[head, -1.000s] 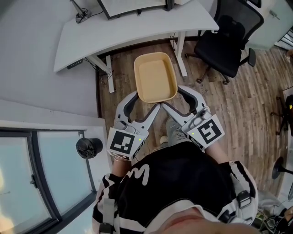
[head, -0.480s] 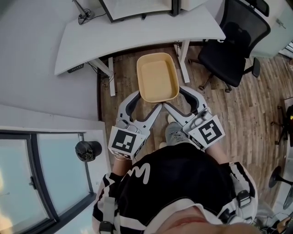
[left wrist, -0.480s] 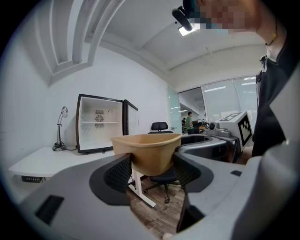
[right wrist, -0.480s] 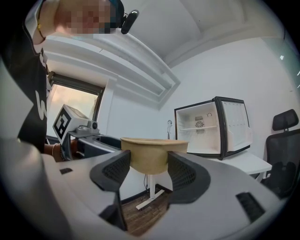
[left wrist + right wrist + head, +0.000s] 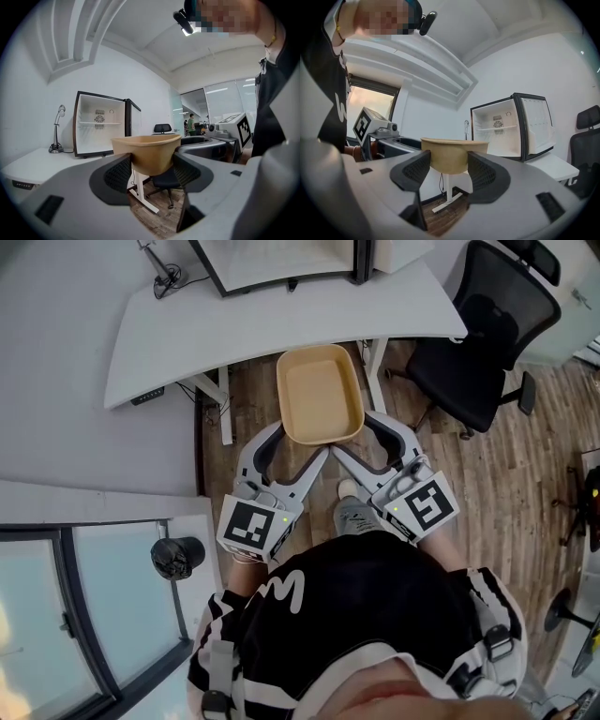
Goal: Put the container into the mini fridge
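Person holding tan container [image 5: 321, 397] in mid-air over floor, just short of white surface [image 5: 281, 329]. Left gripper [image 5: 298, 444] and right gripper [image 5: 352, 441] fingers both clamping its near end. Carrying step apparently under way; next move calling for level reach into open mini fridge [image 5: 100, 124].

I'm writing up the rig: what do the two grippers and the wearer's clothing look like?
The left gripper and right gripper have pale grey curved bodies, black textured pads and each a white cube with black square markers, beside a green light. The person wears a black top with striped black-and-white sleeves.
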A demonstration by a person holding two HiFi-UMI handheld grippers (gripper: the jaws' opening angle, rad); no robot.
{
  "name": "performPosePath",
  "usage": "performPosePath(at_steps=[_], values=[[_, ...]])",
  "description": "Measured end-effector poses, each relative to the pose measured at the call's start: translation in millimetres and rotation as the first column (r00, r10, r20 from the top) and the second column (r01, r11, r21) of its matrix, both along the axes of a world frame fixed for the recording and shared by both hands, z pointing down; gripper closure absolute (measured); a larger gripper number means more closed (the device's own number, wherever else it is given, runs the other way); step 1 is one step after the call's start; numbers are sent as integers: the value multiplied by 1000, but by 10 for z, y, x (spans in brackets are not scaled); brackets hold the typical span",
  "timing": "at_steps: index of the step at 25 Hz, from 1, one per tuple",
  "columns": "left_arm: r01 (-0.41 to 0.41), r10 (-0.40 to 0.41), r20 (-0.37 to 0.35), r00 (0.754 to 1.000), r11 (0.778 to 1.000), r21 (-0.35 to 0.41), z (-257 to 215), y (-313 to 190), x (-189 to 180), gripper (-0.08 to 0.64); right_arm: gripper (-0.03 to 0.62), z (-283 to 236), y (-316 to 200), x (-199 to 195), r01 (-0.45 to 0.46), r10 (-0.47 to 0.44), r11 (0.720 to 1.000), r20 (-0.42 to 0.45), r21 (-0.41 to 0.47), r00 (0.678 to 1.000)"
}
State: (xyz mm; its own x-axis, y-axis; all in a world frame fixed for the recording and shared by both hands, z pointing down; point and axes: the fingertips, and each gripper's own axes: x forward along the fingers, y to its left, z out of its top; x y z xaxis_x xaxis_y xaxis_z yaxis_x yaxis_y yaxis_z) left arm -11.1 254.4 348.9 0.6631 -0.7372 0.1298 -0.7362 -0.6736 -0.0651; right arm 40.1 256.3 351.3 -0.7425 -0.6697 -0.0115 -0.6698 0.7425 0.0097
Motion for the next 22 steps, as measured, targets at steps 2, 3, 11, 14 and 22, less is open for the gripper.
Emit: performPosePath(at_steps=[2, 3, 11, 14, 22], values=[[5, -5, 5, 1000, 1000, 8, -13, -133, 17, 275, 331, -12, -133, 19, -1, 1, 1000, -2, 0, 1000], [9, -9, 11, 1000, 1000, 10, -9, -194, 20, 275, 331, -9, -194, 24, -2, 2, 1000, -6, -2, 1000], [1, -1, -10, 1000, 1000, -1, -17, -678, 46, 275, 331, -32, -702, 16, 18, -18, 1000, -18, 1, 1000], [11, -11, -8, 1000, 1000, 6, -34, -865, 25, 275, 331, -56, -888, 8, 24, -24, 1000, -9, -7, 1000], [36, -36, 0, 999, 999, 4, -51, -1330, 62, 275, 331, -82, -1360, 56, 47, -47, 999, -1, -7, 999]])
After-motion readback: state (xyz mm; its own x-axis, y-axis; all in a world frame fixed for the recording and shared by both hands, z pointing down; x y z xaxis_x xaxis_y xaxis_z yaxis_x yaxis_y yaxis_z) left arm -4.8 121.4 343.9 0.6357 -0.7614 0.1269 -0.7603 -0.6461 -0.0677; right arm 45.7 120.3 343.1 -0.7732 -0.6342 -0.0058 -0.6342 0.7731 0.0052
